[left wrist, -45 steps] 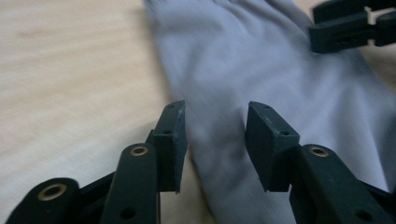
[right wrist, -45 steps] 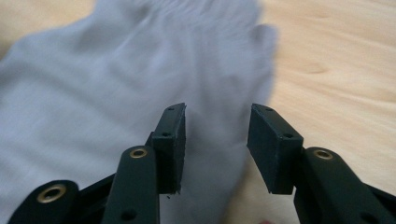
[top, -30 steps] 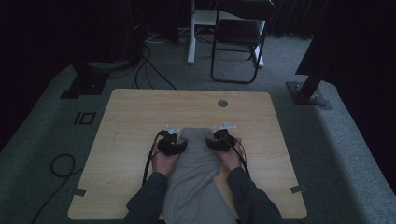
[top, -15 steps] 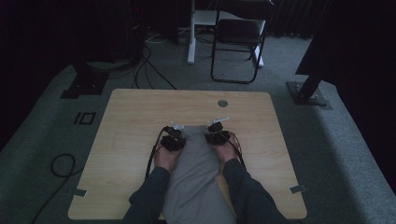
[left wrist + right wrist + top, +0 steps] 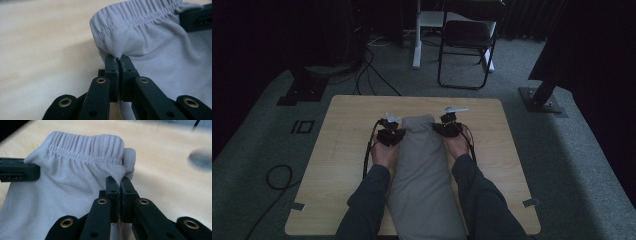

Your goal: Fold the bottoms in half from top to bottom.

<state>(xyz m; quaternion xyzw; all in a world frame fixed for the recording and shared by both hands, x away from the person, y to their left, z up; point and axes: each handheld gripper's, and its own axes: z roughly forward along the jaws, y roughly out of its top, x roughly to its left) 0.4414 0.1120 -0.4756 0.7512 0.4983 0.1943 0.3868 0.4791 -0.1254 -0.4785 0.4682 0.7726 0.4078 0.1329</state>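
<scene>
Table (image 5: 347, 150): pale wood. Grey garment (image 5: 422, 175): folded lengthwise down the table's middle, gathered elastic waistband (image 5: 135, 15) at the far end. Left gripper (image 5: 118, 60), right gripper (image 5: 119, 180): each clamped on a waistband corner.

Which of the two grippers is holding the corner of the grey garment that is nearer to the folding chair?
The right gripper. It pinches the grey garment at its right waistband corner, which lies nearer the folding chair than the left gripper.
</scene>
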